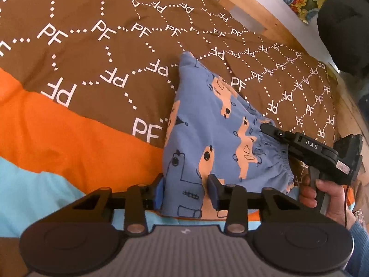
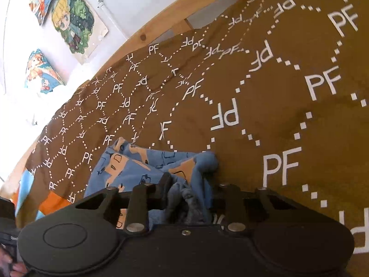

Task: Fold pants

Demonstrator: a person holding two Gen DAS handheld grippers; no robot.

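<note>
Both tongs, left [image 1: 187, 190] and right [image 2: 188, 185], pinching pants [image 1: 214, 124] edges; bedspread [image 1: 92, 53] bare beyond.

Bedspread [image 1: 92, 53] lies open left of the pants [image 1: 207, 124]; wooden bedframe [image 1: 272, 25] bounds it.

Right tool [image 2: 186, 191] seen from behind its black body, the two fingers [image 2: 164, 185] closed in on a bunched fold of the blue patterned pants [image 2: 138, 168], gathered cloth filling the gap between them. The pants lie on a brown bedspread [image 2: 265, 80] printed with white "PF" letters and dotted lines. A wooden bed frame [image 2: 143, 37] runs beyond, and cartoon posters [image 2: 73, 18] hang on the white wall.
</note>
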